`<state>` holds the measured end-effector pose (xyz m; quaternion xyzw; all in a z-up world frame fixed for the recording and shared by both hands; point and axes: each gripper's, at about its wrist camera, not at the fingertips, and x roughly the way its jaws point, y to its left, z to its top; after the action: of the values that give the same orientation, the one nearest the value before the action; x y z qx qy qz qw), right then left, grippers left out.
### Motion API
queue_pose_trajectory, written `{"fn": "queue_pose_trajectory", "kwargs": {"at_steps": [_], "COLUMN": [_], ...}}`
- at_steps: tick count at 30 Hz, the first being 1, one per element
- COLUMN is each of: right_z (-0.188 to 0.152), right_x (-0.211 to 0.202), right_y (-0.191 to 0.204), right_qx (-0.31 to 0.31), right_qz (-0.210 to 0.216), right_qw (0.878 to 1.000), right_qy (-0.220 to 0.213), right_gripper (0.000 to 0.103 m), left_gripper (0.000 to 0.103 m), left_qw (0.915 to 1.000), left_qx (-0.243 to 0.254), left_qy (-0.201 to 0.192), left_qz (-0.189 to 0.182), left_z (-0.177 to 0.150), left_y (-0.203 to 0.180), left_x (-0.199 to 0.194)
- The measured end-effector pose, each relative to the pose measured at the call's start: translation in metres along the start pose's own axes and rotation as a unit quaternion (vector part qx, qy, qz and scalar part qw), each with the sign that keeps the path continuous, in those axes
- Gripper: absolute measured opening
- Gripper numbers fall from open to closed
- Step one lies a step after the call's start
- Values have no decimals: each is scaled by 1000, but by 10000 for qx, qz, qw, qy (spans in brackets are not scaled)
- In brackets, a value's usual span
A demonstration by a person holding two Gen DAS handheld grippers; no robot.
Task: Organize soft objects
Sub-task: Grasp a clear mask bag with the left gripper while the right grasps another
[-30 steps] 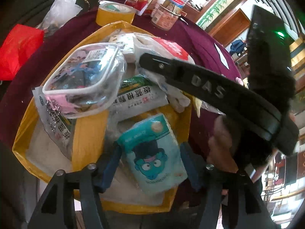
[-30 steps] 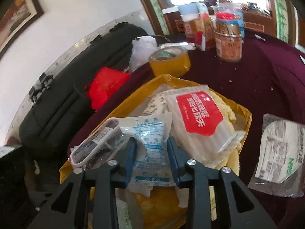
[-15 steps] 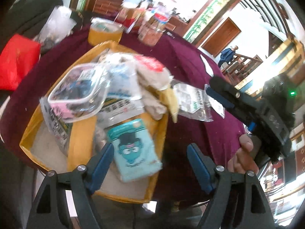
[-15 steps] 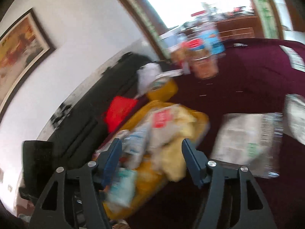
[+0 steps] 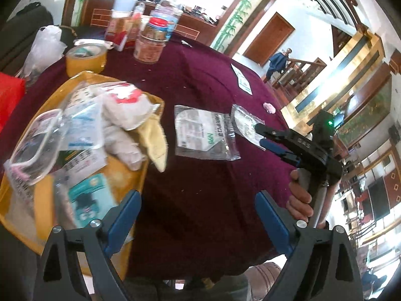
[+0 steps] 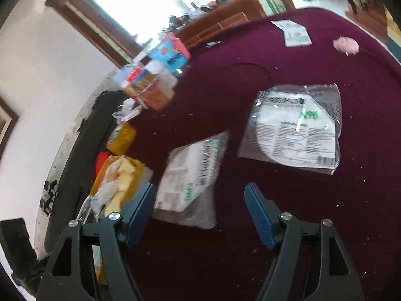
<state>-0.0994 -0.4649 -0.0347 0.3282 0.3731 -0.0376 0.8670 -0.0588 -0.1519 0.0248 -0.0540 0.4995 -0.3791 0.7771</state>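
A yellow tray (image 5: 82,77) at the table's left edge holds several soft packs: a teal tissue pack (image 5: 90,198), white packets, a yellow cloth (image 5: 155,138) hanging over its rim. It also shows in the right wrist view (image 6: 112,160). Two N95 mask bags lie on the maroon tablecloth: one (image 5: 203,135) (image 6: 190,175) nearer the tray, one (image 5: 246,123) (image 6: 295,125) further right. My left gripper (image 5: 198,220) is open and empty over the cloth beside the tray. My right gripper (image 6: 200,213) is open and empty above the nearer mask bag; it also shows in the left wrist view (image 5: 260,135).
A tape roll (image 5: 85,59), jars (image 5: 150,42) and boxes stand at the table's back. A white plastic bag (image 5: 42,50) and a red bag (image 5: 10,95) lie left. A small pink object (image 6: 345,46) and a white packet (image 6: 295,33) lie far right.
Both grippers opened and left the tray, swinging right. The left let go of the teal tissue pack; the right let go of a white packet and now hovers over the mask bags.
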Motion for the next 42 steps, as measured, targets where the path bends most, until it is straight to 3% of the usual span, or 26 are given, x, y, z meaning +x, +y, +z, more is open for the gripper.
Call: {"fn": "queue_pose_trajectory", "kwargs": {"at_steps": [6,11,20,26,27,28,31,35,39,42], "right_z": [39,59,55,55,55,54,53,53,62,76], "right_x": [1,-6,-15,-17,-18,-19,-21,-18,-8,4], "right_y": [-46,-89,-116,-129,-131,-133,-138,-143,-137,-135], "right_qx": [598,915,1285,1618,1668,1730,1878,1970,1788,1628], "right_qz": [-499,-1095,-883,-735,-704,-652,-518,-573,-658,-956], "right_qw": [9968,9885,9860,9822,9815,9807,9784,9762,9791,9804], "right_qy": [-186,-492,-593,-605,-620,-641,-687,-695,-711,-565], "right_gripper": [73,73,73,73,73,73,73,68,58,56], "left_gripper": [95,95,92,58,42,20,5,5,5,5], "left_qw": [9992,9946,9727,9507,9516,9541,9543,9687,9924,9979], "left_qx": [237,757,1709,2114,2068,2002,2018,1614,780,337], "left_qy": [107,231,624,919,923,845,834,710,657,479], "left_qz": [290,676,1439,2074,2079,2060,2040,1747,689,283], "left_z": [8,10,31,43,45,47,48,50,45,42], "left_y": [-31,-63,-120,-132,-128,-127,-121,-105,-77,-58], "left_x": [27,69,176,235,239,237,231,204,153,123]}}
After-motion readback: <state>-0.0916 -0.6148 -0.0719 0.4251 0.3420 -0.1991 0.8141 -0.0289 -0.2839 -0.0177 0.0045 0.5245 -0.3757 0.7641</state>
